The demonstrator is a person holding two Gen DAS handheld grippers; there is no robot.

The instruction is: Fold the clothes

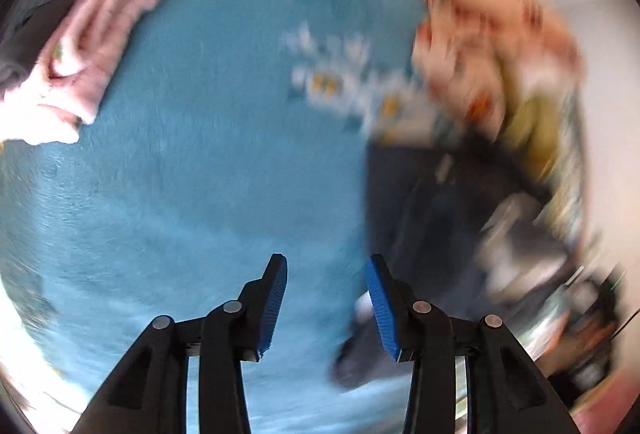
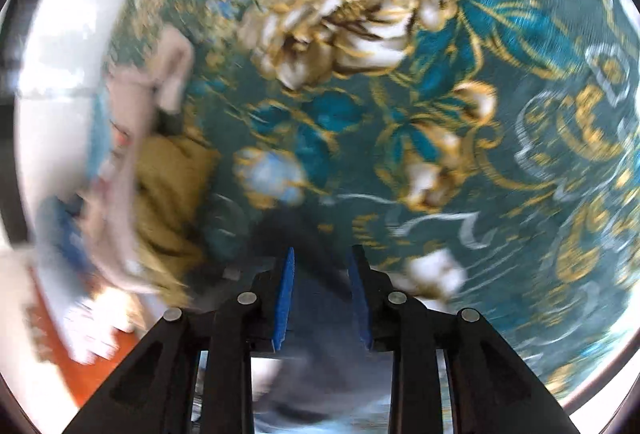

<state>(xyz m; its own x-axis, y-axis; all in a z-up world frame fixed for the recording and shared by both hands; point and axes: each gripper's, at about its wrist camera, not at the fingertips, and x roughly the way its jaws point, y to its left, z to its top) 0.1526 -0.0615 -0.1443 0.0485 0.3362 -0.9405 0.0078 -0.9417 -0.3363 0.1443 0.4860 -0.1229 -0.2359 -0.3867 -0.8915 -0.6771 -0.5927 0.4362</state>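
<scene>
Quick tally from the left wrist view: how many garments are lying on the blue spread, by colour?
Pink folded garment: 1
Peach patterned garment: 1
Mustard garment: 1
Dark navy garment: 1
Total: 4. The right edge is blurred and may hide more.

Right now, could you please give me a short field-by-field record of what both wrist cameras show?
surface: teal floral blanket
left gripper: open, nothing between its pads, over the plain blue part
right gripper: open, dark garment lying in the gap, pads not pressing on it
folded item: pink garment, upper left in the left view
unfolded pile: patterned peach cloth and mustard cloth
image quality: motion blur, details uncertain
</scene>
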